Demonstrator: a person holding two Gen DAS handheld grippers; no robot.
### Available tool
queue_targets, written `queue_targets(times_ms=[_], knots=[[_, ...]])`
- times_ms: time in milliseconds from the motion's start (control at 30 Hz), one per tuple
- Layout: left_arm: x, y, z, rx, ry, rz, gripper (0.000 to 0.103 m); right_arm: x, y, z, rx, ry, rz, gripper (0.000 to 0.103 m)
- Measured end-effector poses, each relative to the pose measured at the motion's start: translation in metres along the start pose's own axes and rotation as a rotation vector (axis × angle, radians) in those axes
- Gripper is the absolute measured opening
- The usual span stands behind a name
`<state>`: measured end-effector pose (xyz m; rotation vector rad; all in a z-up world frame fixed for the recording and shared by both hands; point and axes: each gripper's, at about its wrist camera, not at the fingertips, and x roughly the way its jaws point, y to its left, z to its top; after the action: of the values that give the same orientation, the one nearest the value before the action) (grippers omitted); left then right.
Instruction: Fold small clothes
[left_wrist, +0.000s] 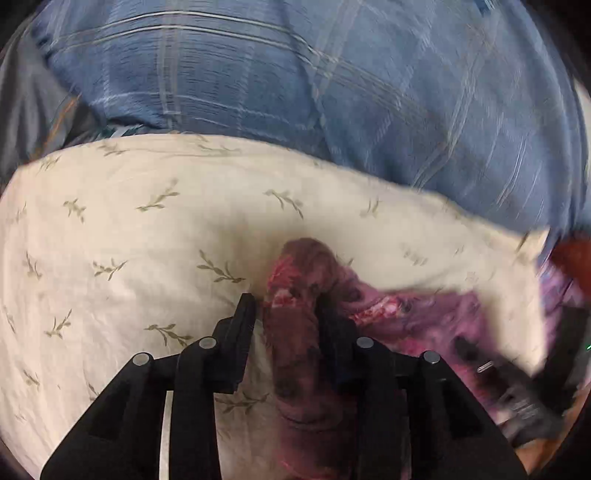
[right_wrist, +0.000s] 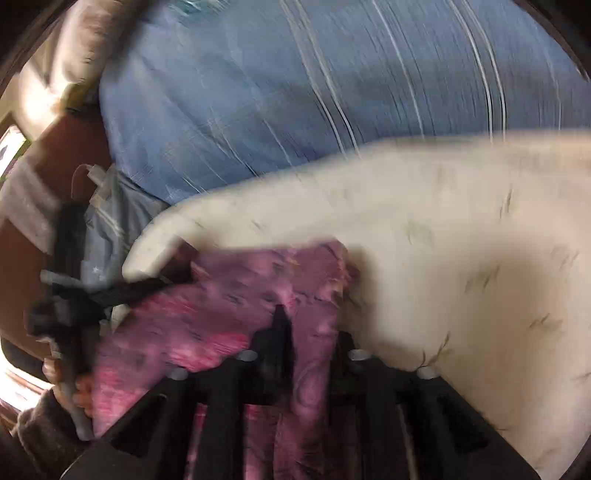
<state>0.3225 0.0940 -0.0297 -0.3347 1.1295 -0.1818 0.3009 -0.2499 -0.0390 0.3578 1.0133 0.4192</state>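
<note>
**Both grips bunched on thin cloth, slip and snag were my worries**

Black linkage of my left gripper (left_wrist: 286, 306) filled the bottom of its view, and its jaws stood pinched on a rolled ridge of the purple garment (left_wrist: 406, 317). My right gripper (right_wrist: 310, 332) likewise had its jaws closed on a fold of the same garment (right_wrist: 221, 314). The cloth hung stretched between the two, just above the cream pillow (left_wrist: 147, 229) on the bed.

Going by size: the blue plaid bedding (left_wrist: 295, 74) behind was broad, woven and wrinkled, with pale stripes. I judged it harmless unless the garment dragged across it and caught on a crease. The pillow was plump and soft, its cotton-looking cover printed with small olive sprigs. It gave no flat, firm base, so a fold laid there could have sagged or rolled crooked.

The garment itself looked thin, limp and mottled in magenta and plum, probably stretchy knit. Each grip held a bunch rather than a clean edge. I judged that pulling my hands apart too hard could have dragged the cloth out of one grip, or stretched the fold off square. Both views were smeared by motion, so I could not tell which part of the garment I held.

Smallest, the left gripper's dark frame (right_wrist: 70, 295) sat close to the cloth's edge in the right view; a loose corner could have caught on it.
</note>
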Motion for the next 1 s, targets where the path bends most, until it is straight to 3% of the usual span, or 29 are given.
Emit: queue_targets(times_ms=[67,133,233,300,333,433,467,500,567,633,700,767,833,967,1000], knots=[[-0.020,0.007,0.001,-0.039,-0.004,-0.051,0.033,-0.014,-0.002,0.001,0.019,-0.034,0.005,0.030],[-0.049,0.012,-0.004,-0.052,-0.030,-0.092,0.032,-0.040,0.003,-0.001,0.024,-0.093,0.015,0.031],[-0.095,0.004,-0.032,-0.011,-0.067,-0.168,0.036,-0.087,0.009,-0.022,0.039,-0.158,0.146,0.031],[-0.110,-0.009,-0.054,0.038,-0.108,-0.137,0.071,-0.108,0.020,-0.047,0.013,-0.171,0.205,0.031],[-0.110,-0.014,-0.067,0.054,-0.108,-0.106,0.076,-0.111,0.024,-0.060,0.002,-0.157,0.226,0.031],[-0.058,-0.021,-0.096,0.038,0.062,-0.005,0.079,-0.090,0.026,-0.099,0.009,-0.034,0.191,0.033],[-0.043,-0.016,-0.102,-0.007,0.104,-0.015,0.081,-0.085,0.024,-0.108,0.016,-0.028,0.171,0.033],[-0.049,-0.015,-0.104,-0.017,0.062,-0.024,0.081,-0.091,0.021,-0.113,0.037,-0.064,0.176,0.033],[-0.072,-0.017,-0.105,-0.031,0.062,-0.029,0.077,-0.102,0.022,-0.108,0.086,-0.051,0.177,0.033],[-0.095,-0.017,-0.111,-0.022,0.058,-0.106,0.077,-0.125,0.019,-0.112,0.092,-0.086,0.197,0.042],[-0.116,-0.017,-0.124,0.001,0.044,-0.119,0.078,-0.145,0.015,-0.121,0.071,-0.104,0.139,0.056],[-0.127,-0.013,-0.145,0.001,0.045,-0.150,0.078,-0.151,0.007,-0.134,0.090,-0.102,0.119,0.058],[-0.124,-0.008,-0.168,-0.024,0.093,-0.210,0.079,-0.149,-0.005,-0.153,0.141,-0.075,0.111,0.058],[-0.092,-0.004,-0.188,-0.074,0.199,-0.162,0.079,-0.129,-0.008,-0.170,0.165,-0.049,0.068,0.058],[-0.093,-0.004,-0.187,-0.084,0.188,-0.168,0.079,-0.129,-0.003,-0.171,0.148,-0.054,0.065,0.058]])
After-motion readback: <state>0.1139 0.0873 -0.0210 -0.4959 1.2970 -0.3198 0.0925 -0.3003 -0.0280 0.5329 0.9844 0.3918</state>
